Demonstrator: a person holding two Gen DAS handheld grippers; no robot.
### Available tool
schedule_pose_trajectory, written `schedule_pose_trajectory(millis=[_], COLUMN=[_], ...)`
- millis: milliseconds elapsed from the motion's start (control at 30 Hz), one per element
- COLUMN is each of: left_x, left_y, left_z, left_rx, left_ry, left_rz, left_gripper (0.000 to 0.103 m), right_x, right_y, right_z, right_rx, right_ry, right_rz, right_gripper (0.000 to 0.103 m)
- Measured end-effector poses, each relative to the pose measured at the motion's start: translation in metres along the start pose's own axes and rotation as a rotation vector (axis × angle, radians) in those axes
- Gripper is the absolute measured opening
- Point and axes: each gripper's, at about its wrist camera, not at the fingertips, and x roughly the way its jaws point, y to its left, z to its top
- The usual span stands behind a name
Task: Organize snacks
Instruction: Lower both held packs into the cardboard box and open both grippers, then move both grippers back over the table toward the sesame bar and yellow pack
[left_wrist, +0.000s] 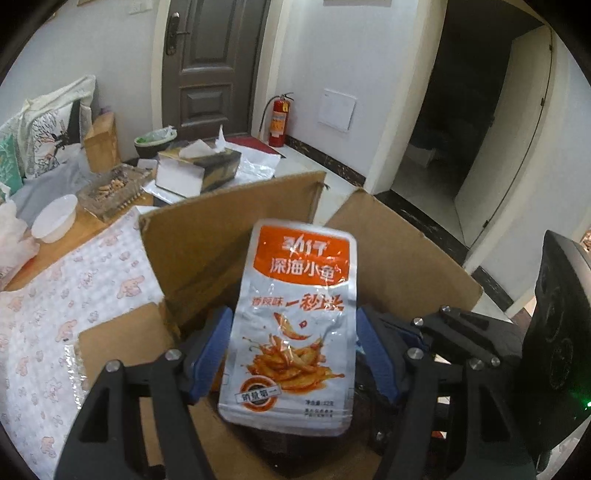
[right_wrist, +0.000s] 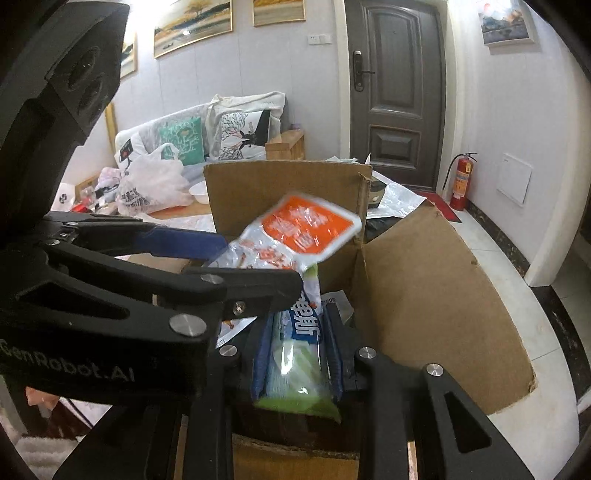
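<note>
Both wrist views looked down close over the open cardboard box (left_wrist: 207, 251), facing the far door (right_wrist: 395, 77); the right view sat just right of the left gripper (right_wrist: 266, 258).

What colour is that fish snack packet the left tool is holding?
The fish snack packet is silver with an orange top panel and white lettering, seen best from the left wrist, in the left tool.

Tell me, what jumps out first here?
An orange-and-silver fish packet, pinched in the left claw above an open cardboard box. Beside it, the right claw grips a green packet over the same box.
</note>
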Motion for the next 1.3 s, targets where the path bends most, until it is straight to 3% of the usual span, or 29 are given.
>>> schedule_pose_trajectory(millis=[167, 333, 467, 667, 1000, 1300], left_x=[-0.006, -0.022, -0.042, -0.078, -0.151, -0.179], left_y=[0.003, 0.004, 0.009, 0.027, 0.096, 0.185], left_z=[0.000, 0.000, -0.003, -0.014, -0.058, -0.114], left_rx=[-0.006, 0.001, -0.010, -0.037, -0.114, -0.199], left_ry=[-0.010, -0.030, -0.061, -0.110, -0.179, -0.175], left_rz=[0.005, 0.002, 0.010, 0.036, 0.147, 0.247], left_gripper=[0.074, 0.074, 0.075, 0.075, 0.075, 0.075], right_x=[-0.011, -0.020, -0.031, -0.047, -0.049, -0.008], right_y=[0.003, 0.005, 0.008, 0.030, 0.113, 0.213], right_z=[-0.001, 0.000, 0.001, 0.007, 0.016, 0.014], right_rx=[-0.005, -0.003, -0.005, -0.031, -0.124, -0.217], right_ry=[-0.013, -0.019, -0.033, -0.056, -0.071, 0.004], right_rz=[-0.002, -0.018, -0.016, -0.010, 0.106, 0.222], right_gripper=[0.035, 0.036, 0.043, 0.044, 0.044, 0.044])
